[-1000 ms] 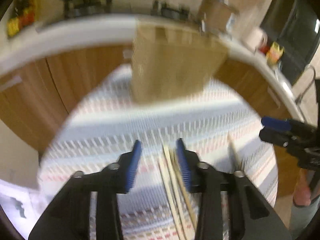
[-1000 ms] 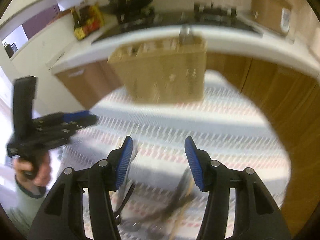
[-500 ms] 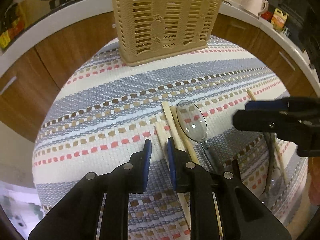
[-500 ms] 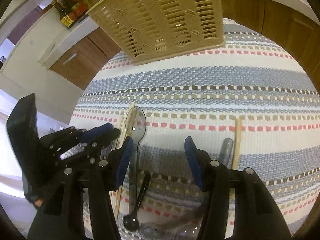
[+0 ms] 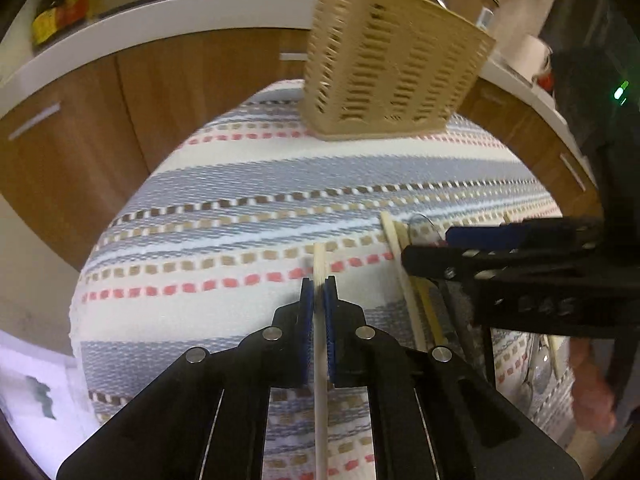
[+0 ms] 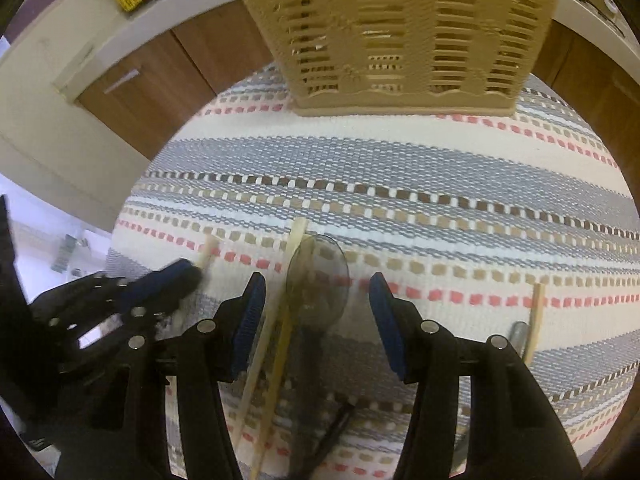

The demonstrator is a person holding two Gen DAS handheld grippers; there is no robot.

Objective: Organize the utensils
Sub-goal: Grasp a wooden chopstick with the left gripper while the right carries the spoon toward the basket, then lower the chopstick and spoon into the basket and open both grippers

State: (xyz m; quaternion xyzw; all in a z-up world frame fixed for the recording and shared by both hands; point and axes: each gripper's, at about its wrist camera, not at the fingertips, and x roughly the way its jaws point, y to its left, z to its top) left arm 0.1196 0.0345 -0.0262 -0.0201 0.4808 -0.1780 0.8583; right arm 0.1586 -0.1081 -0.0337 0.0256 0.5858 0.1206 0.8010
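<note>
- your left gripper has its blue pads pinched tight on a single pale chopstick, whose tip pokes out just past the fingertips over the striped woven mat.
- your right gripper stands wide, nothing between its jaws; it hovers over the clear spoon (the bowl lies between the two pads in the right wrist view).
- two more chopsticks lie on the mat touching the spoon's left edge, and another chopstick lies well apart to the right, beside a grey utensil tip.
- the beige slotted basket stands upright at the far end of the mat, in front of the wooden cabinets.
</note>
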